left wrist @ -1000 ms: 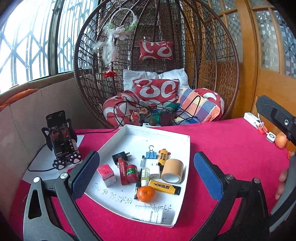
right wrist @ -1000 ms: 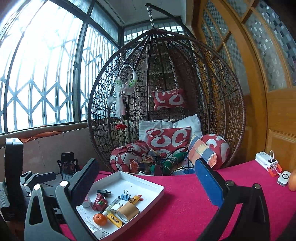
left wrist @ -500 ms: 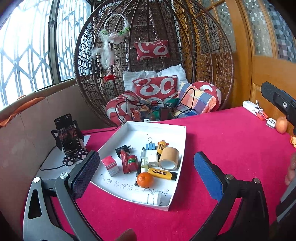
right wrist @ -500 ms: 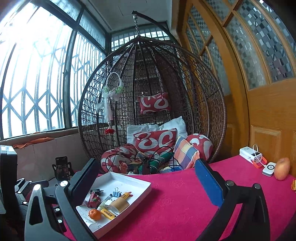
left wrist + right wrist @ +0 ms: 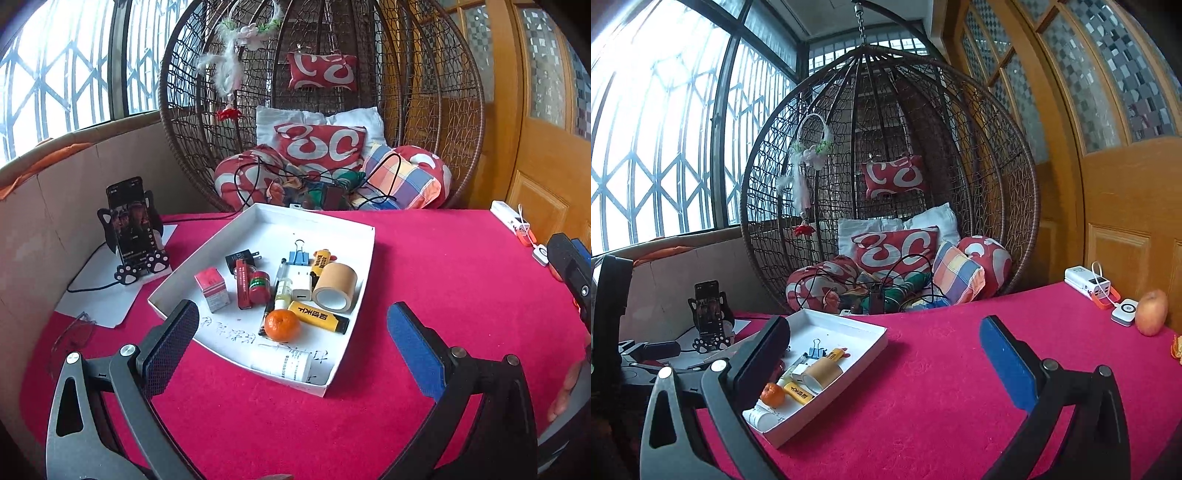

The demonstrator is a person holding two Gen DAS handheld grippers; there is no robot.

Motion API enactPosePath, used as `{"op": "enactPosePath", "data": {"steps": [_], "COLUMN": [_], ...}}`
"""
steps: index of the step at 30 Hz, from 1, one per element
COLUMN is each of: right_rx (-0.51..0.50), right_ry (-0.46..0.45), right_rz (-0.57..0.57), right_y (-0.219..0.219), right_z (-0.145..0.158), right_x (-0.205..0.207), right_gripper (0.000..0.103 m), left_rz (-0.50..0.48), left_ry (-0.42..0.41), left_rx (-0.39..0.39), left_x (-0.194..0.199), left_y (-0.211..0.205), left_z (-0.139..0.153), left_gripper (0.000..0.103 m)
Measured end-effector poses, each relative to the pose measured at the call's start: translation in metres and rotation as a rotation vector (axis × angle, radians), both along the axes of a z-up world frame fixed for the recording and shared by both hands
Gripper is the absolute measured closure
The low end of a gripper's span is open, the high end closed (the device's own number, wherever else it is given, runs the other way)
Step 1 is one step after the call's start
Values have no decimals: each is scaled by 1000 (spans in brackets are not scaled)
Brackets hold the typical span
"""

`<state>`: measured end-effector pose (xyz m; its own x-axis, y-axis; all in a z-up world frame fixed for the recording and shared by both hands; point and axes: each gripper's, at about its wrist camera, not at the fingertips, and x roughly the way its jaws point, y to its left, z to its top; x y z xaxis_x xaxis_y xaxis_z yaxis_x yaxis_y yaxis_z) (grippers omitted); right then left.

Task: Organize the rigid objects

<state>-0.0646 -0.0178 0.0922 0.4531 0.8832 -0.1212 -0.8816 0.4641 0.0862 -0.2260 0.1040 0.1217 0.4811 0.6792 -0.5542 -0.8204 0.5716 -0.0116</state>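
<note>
The left tool (image 5: 291, 339) hangs low in the frame with its two padded fingers spread wide and nothing between them, above the near edge of a shallow white rectangular cardboard tray (image 5: 354, 254) that sits on the counter (image 5: 443, 266), which is covered in a magenta-red cloth. The right tool (image 5: 882, 354) is likewise released and empty; in its view the tray (image 5: 871, 343) lies at lower left, partly behind the tool's left finger.

Inside the tray, seen from the left wrist view, a small orange mandarin (image 5: 282, 325) lies near the centre front, just beside a yellow marker with a black cap (image 5: 318, 316). Behind the marker stands a roll of tan packing tape (image 5: 334, 287), tilted on its side. Left of the tape are a white square charger plug (image 5: 301, 287), a small clear bottle of yellowish liquid (image 5: 283, 294), a red round jar with a green label (image 5: 259, 286) and a small pink-red box (image 5: 212, 287). A blue binder clip (image 5: 298, 254) and a black plug adapter (image 5: 241, 257) lie further back. A white tube with printed text (image 5: 285, 363) lies along the tray's front wall.

At the left of the frame a black smartphone on a paw-shaped stand (image 5: 131, 229) stands upright on white paper. In the right wrist view, a reddish apple (image 5: 1151, 312) rests at the far right of the counter, near a white power bank (image 5: 1087, 283).
</note>
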Motion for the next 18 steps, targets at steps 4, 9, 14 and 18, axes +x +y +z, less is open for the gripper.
{"op": "enactPosePath", "data": {"steps": [4, 9, 14, 18], "right_rx": [-6, -1, -8, -10], "right_ry": [13, 16, 20, 27], "right_rz": [-3, -10, -12, -15], "right_y": [0, 0, 0, 0], "right_z": [-1, 0, -1, -2], "right_x": [2, 3, 4, 7], "right_gripper": [0, 0, 0, 0], "left_rz": [18, 24, 56, 64], "left_ry": [-3, 0, 0, 5], "left_rx": [-25, -35, -50, -56], "left_x": [-2, -2, -5, -5], "left_y": [6, 8, 14, 17], "left_z": [-4, -6, -9, -11], "left_gripper": [0, 0, 0, 0]}}
